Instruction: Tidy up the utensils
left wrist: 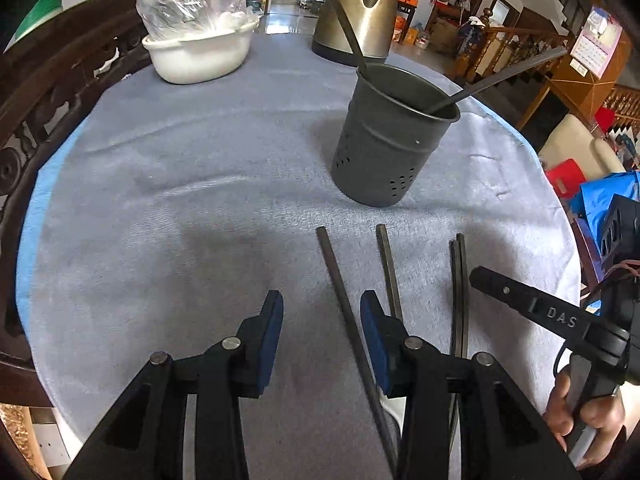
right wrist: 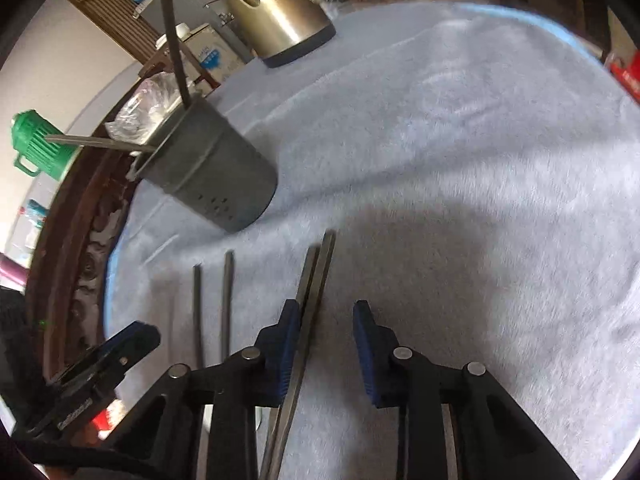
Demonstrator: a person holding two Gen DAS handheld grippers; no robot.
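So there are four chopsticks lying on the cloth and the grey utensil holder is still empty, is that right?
Not quite: the grey utensil holder already has two long utensils standing in it, as the left wrist view shows. Four chopsticks do lie on the cloth.

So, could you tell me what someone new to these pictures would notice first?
Probably the dark metal utensil holder standing on the pale blue cloth, with two long utensils leaning out of it. In front of it lie four dark chopsticks, roughly side by side, and both grippers are poised over them: the left gripper open beside one chopstick, the right gripper open around a close pair. A steel kettle stands behind.
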